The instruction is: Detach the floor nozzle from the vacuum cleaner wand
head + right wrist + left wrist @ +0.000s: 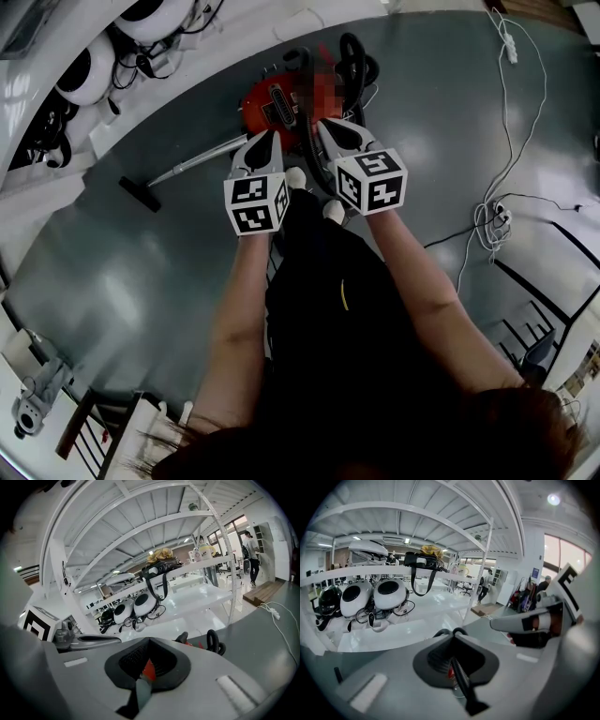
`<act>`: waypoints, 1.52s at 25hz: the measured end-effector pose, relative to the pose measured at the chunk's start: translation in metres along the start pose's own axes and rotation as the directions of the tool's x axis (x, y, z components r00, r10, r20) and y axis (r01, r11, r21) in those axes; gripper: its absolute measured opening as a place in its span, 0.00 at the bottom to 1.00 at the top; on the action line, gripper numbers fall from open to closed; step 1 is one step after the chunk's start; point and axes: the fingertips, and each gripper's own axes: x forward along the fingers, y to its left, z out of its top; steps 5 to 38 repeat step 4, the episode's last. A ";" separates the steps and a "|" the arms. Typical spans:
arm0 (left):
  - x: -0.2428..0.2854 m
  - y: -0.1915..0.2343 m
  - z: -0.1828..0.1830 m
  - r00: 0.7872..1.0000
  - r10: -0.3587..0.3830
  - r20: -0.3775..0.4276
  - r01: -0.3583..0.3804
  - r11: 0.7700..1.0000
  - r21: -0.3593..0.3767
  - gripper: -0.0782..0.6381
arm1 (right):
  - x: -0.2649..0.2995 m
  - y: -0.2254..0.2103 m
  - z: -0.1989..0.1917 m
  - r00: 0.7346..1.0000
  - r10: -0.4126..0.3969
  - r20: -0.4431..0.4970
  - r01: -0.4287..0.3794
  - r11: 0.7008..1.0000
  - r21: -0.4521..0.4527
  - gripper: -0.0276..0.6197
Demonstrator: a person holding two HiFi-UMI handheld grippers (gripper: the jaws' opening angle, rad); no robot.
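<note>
Left hand-held gripper (274,136), right hand-held gripper (321,124) clenched, empty; floor nozzle (139,194) on wand (202,161).

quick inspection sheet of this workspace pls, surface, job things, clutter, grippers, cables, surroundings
surface: grey floor, person standing on it
job's things: red vacuum cleaner lies ahead of the grippers; its wand runs left along the floor, with the floor nozzle attached at the far end; black hose loops behind the body
clutter: white round shells and a black bag on the shelves
grippers: left gripper and right gripper both shut and empty, held above the vacuum cleaner, touching nothing
cables: white cable runs from a power strip down the right side to a loose coil
surroundings: white shelving along the left; open room beyond
</note>
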 end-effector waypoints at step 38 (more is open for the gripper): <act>0.002 0.000 0.005 1.000 -0.001 0.005 0.001 1.000 -0.001 0.12 | 0.002 0.001 0.005 1.000 0.001 0.004 -0.001 1.000 -0.010 0.04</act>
